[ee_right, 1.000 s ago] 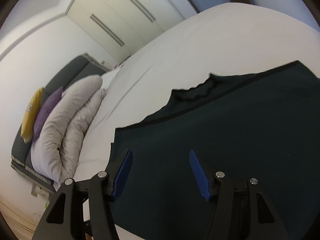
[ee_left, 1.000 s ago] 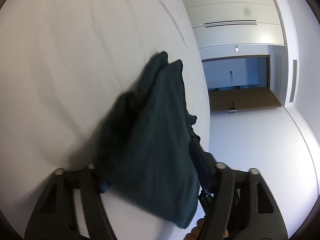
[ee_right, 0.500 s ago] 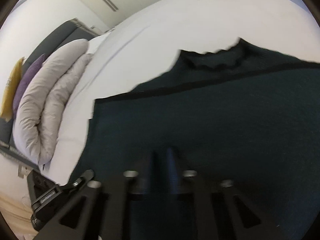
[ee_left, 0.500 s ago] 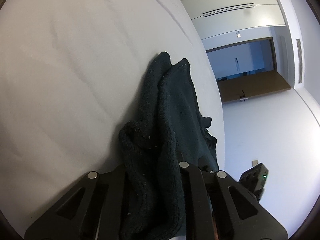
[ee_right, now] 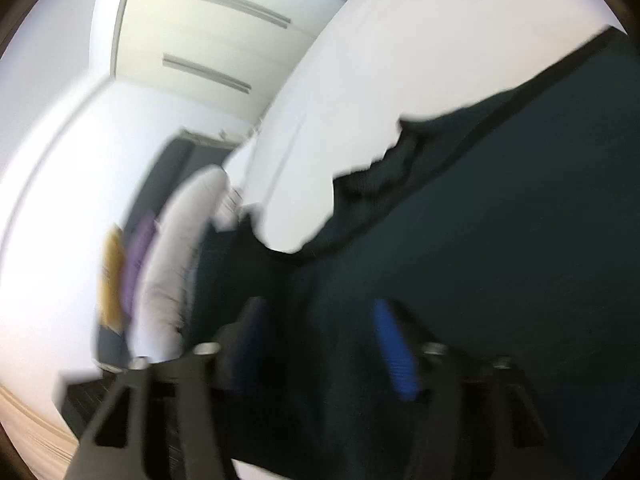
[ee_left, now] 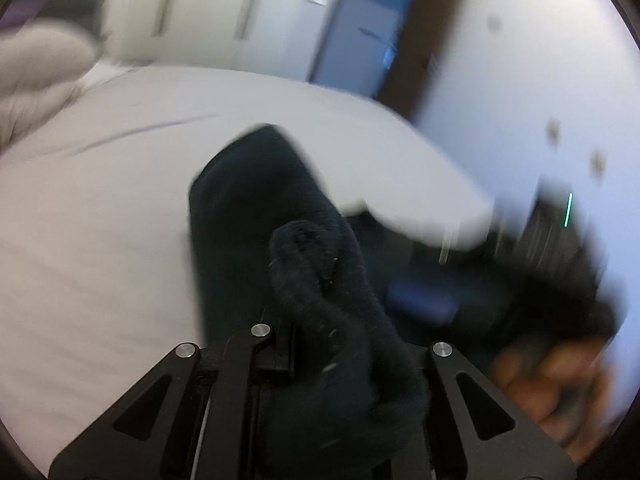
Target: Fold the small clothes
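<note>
A dark teal knit garment (ee_left: 256, 216) lies on the white bed (ee_left: 100, 208). My left gripper (ee_left: 316, 320) is shut on a bunched fold of it, which drapes over the fingers. In the right wrist view the garment (ee_right: 500, 220) spreads flat across the bed (ee_right: 400, 48), its dark trimmed edge running diagonally. My right gripper (ee_right: 320, 340) is open just over the cloth, its blue pads (ee_right: 394, 348) apart with fabric below them. Both views are motion-blurred.
A rolled grey duvet (ee_right: 176, 264) and purple and yellow cushions (ee_right: 120, 272) lie at the head of the bed. White wardrobes (ee_right: 208, 32) stand behind. The other gripper and the hand holding it (ee_left: 560, 368) show at the right of the left wrist view.
My left gripper has swung round with the bunched cloth still in it. My right gripper, shut on the cloth half a second ago, has opened and let go.
</note>
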`<state>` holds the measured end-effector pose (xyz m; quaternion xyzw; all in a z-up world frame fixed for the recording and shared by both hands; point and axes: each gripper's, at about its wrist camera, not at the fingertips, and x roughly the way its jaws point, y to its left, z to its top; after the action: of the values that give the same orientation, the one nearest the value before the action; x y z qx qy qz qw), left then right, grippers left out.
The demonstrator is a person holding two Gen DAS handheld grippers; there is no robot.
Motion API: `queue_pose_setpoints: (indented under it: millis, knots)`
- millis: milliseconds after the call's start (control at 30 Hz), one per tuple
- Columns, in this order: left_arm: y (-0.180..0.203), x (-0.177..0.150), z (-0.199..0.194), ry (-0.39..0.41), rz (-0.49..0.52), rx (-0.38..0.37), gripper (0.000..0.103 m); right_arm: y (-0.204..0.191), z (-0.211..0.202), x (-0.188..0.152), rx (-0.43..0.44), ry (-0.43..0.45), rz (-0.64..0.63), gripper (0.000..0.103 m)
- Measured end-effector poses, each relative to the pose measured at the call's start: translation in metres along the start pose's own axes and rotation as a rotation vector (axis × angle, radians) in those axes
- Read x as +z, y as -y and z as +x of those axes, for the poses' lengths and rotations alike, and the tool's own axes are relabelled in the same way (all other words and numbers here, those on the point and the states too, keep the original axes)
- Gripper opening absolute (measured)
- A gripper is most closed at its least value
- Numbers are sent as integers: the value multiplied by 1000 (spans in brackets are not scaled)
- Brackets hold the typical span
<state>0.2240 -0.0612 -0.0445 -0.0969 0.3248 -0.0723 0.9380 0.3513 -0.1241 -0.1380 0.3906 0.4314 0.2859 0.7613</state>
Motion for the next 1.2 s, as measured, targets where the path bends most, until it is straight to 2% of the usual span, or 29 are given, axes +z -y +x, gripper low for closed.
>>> queue_pose_setpoints:
  millis: [100, 233, 367, 433, 467, 533, 567, 600, 667, 733, 967, 1200]
  knots:
    - [12, -30, 19, -43, 55, 37, 10, 13, -5, 5, 54, -56, 18, 66]
    - [14, -27, 12, -12, 88, 49, 10, 16, 5, 3, 48, -95, 5, 64]
    - [9, -35, -1, 3, 108, 60, 10, 2, 27, 5, 44, -148, 32, 64]
    - [9, -36, -1, 0, 119, 68, 10, -5, 37, 6, 26, -175, 16, 64]
    - [22, -32, 10, -2, 129, 75, 10, -8, 44, 7, 17, -191, 11, 62]
    - [26, -34, 9, -3, 157, 95, 10, -9, 53, 12, -5, -209, 7, 55]
    - [30, -35, 10, -8, 180, 109, 10, -10, 58, 15, -24, -219, 3, 48]
    - [34, -37, 9, -8, 199, 121, 10, -11, 63, 17, -50, -229, -6, 34]
    - [34, -43, 5, -11, 235, 141, 10, -16, 70, 20, -124, -246, -60, 14]
    - [39, -48, 1, -15, 269, 154, 10, -19, 70, 19, -160, -253, -105, 13]
    - [88, -60, -1, 12, 469, 201, 10, -24, 30, 23, -233, -206, -248, 12]
    - [154, -73, 12, -10, 616, 161, 10, 7, -34, 43, -246, -147, -255, 12]
